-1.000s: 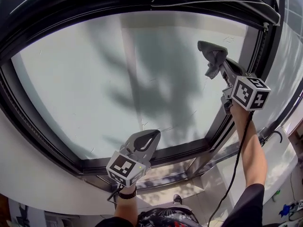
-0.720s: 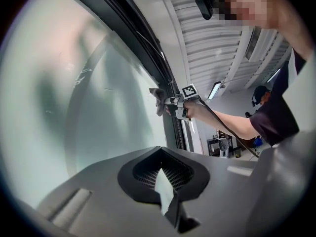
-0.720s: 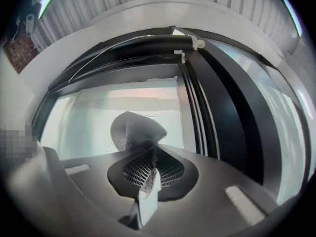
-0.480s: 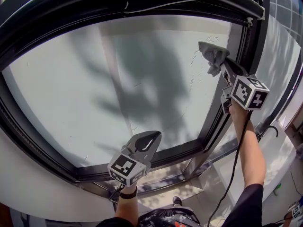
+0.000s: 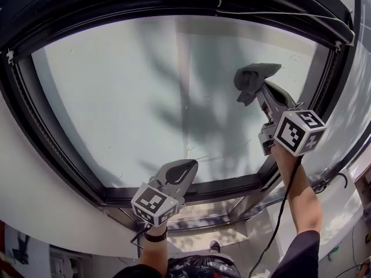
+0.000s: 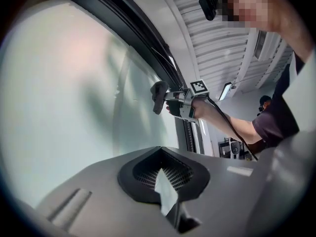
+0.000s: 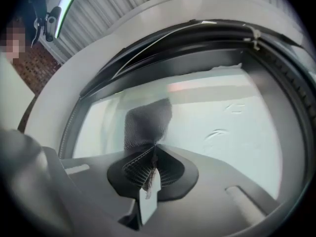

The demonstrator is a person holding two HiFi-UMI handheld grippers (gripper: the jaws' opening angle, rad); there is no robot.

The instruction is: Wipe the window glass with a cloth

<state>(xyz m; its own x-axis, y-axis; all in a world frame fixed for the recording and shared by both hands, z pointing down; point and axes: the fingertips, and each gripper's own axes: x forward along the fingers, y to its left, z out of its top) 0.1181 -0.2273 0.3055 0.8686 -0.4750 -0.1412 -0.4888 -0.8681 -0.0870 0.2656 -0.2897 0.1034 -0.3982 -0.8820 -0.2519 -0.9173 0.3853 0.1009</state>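
A large pane of window glass [image 5: 139,91] in a black frame fills the head view. My right gripper [image 5: 262,87] is raised at the right part of the pane and is shut on a grey cloth [image 5: 250,78], which lies against the glass. In the right gripper view the cloth [image 7: 147,120] stands up from the closed jaws in front of the window glass [image 7: 227,132]. My left gripper [image 5: 181,169] is held low near the bottom frame, shut and holding nothing. The left gripper view shows the right gripper [image 6: 170,98] with the cloth [image 6: 158,96] on the glass [image 6: 64,98].
The black window frame [image 5: 191,193] runs below the pane, with a black upright [image 5: 333,80] at the right. A thin cord [image 5: 272,13] hangs along the top frame. White wall [image 5: 40,201] lies at the lower left. A cable [image 5: 284,207] trails from the right gripper.
The right gripper with the cloth has moved down and a little left across the glass. The left gripper has stayed near the bottom frame.
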